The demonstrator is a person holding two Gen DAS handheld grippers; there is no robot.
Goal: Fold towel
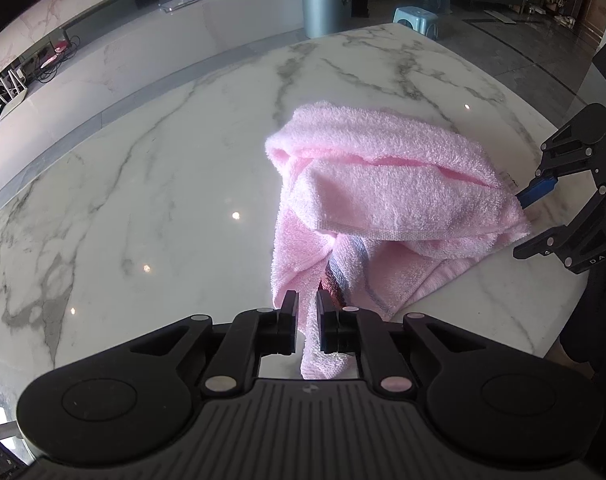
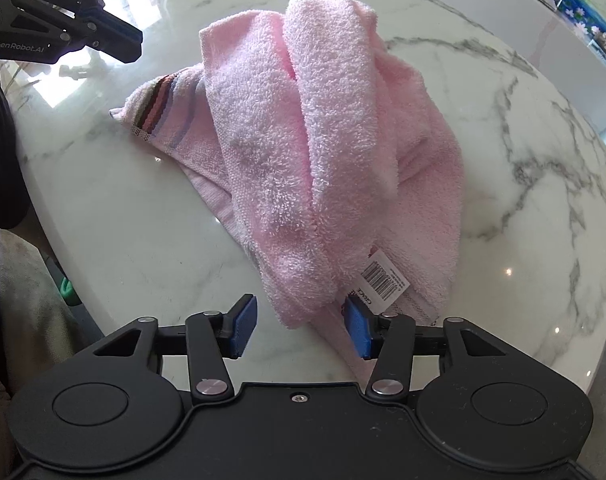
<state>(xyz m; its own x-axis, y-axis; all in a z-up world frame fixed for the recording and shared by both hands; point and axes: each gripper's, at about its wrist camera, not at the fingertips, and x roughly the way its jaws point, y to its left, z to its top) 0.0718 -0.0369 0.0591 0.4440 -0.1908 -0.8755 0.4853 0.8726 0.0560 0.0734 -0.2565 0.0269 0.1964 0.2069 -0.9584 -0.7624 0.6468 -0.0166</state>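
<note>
Working two towel [image 1: 383, 184] corners, presumably to spread it before folding.
We note the left gripper [image 1: 307, 320] narrow around a striped corner, apparently slack. The right gripper [image 2: 299, 326] gapes wide astride the labelled corner, not pinching. The pink terry towel lies rumpled in overlapping rolls on the marble table [image 1: 143, 184], near its edge.

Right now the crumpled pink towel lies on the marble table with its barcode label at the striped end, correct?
No. The barcode label is at the opposite end from the striped end, beside the right gripper, as the right wrist view shows. The pink towel is crumpled on the marble table.
</note>
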